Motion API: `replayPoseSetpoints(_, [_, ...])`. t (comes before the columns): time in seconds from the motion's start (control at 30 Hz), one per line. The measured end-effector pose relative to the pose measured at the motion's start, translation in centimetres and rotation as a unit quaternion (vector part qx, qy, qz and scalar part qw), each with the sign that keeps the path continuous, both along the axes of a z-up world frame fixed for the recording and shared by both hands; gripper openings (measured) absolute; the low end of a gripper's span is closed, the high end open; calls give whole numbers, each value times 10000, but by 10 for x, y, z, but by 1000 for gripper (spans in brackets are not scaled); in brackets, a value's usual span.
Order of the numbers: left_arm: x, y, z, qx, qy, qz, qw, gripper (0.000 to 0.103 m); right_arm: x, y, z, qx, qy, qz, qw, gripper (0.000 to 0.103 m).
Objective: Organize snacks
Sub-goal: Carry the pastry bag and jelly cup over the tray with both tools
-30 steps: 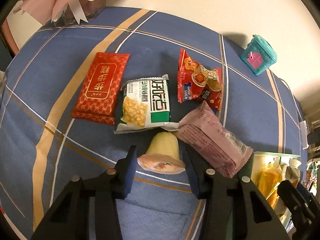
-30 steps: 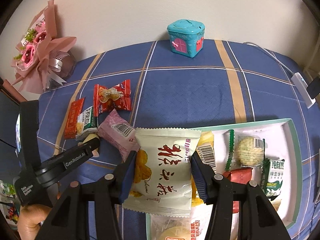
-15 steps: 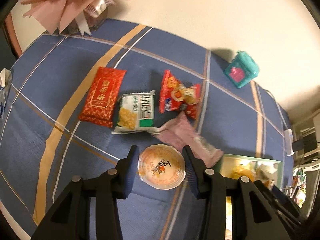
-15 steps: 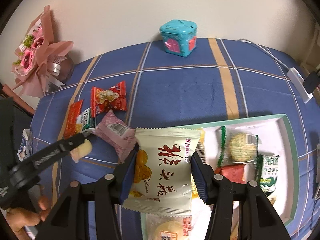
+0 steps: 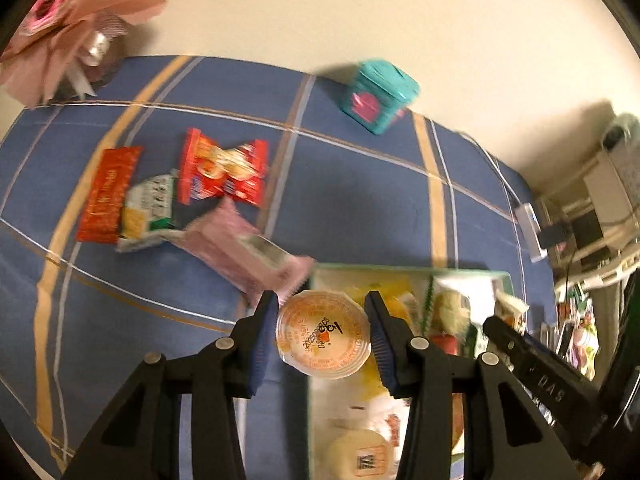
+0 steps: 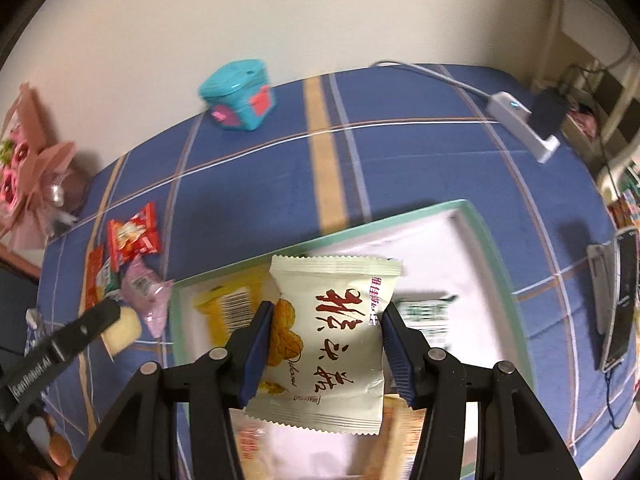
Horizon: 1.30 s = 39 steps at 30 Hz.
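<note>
My left gripper (image 5: 322,334) clamps round orange-lidded jelly cup (image 5: 323,336); right gripper (image 6: 326,344) grips cream snack packet (image 6: 328,344) w/ red lettering.

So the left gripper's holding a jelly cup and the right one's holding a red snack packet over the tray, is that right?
Not quite. The right gripper holds a cream-white snack packet with red lettering, not a red one, as the right wrist view shows. The rest stands: the left gripper holds the jelly cup, and the packet hangs over the tray.
</note>
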<state>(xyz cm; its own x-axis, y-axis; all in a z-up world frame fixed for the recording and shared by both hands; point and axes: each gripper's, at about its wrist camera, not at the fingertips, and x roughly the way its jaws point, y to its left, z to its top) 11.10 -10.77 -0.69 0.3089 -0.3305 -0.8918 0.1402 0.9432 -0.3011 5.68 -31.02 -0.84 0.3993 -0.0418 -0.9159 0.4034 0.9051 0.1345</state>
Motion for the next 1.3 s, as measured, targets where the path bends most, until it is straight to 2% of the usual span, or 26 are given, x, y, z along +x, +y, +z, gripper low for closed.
replayPoseSetpoints(0.4, [-11,-39,-20,174,279,-323,9989,46,-17,-41,-11,-7,181,-295,9994,56])
replayPoseSetpoints(0.73, [-12,-46,-34,246,441,-350,9981,46,-15,-35,-30,60,370,-166,9992,56])
replayPoseSetpoints(1.1, [-13,-53,-49,473,566,-412,9964,46,-12,-31,-36,14,473,-96,9988,56])
replayPoseSetpoints(1.3, [-13,-53,-53,469,707,-422,9955,47,-10,-29,-37,-97,546,-77,9984,57])
